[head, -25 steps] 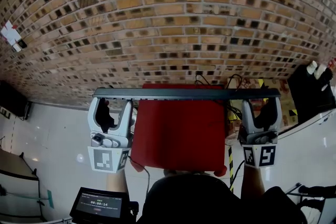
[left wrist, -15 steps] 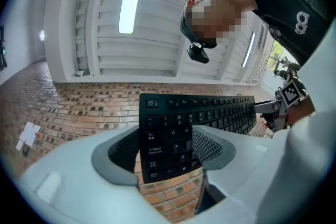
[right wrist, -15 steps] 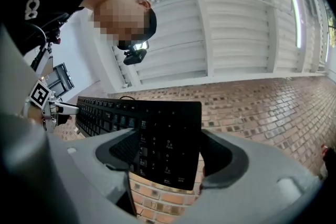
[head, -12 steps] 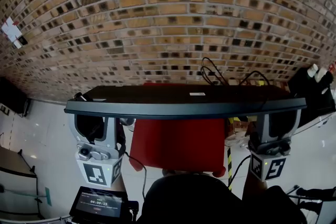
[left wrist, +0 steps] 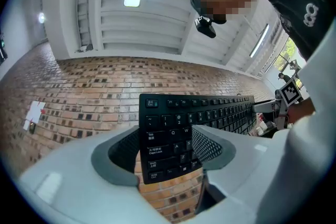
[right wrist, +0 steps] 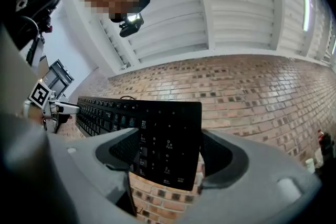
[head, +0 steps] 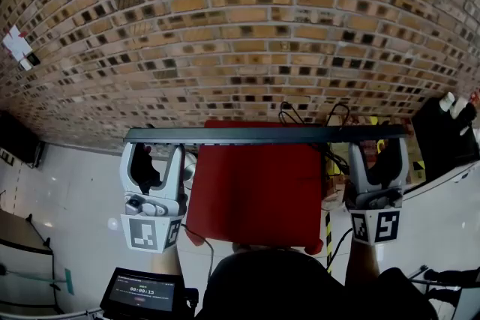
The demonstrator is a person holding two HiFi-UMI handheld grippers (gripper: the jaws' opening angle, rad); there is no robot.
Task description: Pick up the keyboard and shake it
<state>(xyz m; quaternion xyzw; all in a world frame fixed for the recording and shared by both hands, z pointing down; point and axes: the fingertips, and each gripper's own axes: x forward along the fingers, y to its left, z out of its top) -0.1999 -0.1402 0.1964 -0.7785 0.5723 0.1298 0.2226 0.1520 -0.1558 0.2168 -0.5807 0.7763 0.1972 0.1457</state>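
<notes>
The black keyboard point(head: 262, 135) hangs in the air above the red table point(head: 255, 191), seen edge-on as a long dark bar in the head view. My left gripper point(head: 156, 152) is shut on its left end, where the letter keys point(left wrist: 165, 136) face the left gripper view's camera between the two pads. At the other end my right gripper point(head: 375, 152) is shut on the number pad point(right wrist: 168, 144). Each gripper view shows the keyboard running off toward the other gripper, with both sets of jaws pressed on its front and back edges.
A brick wall point(head: 240, 26) fills the background. Black cables point(head: 330, 116) lie behind the table. A black box point(head: 442, 135) stands at the right, and a small screen point(head: 142, 292) shows at the bottom left. The white floor point(head: 67, 191) lies left of the table.
Half a second ago the keyboard was swung up toward the head camera with its underside showing. It has dropped back to the edge-on pose of a second ago, and both grips are unchanged.
</notes>
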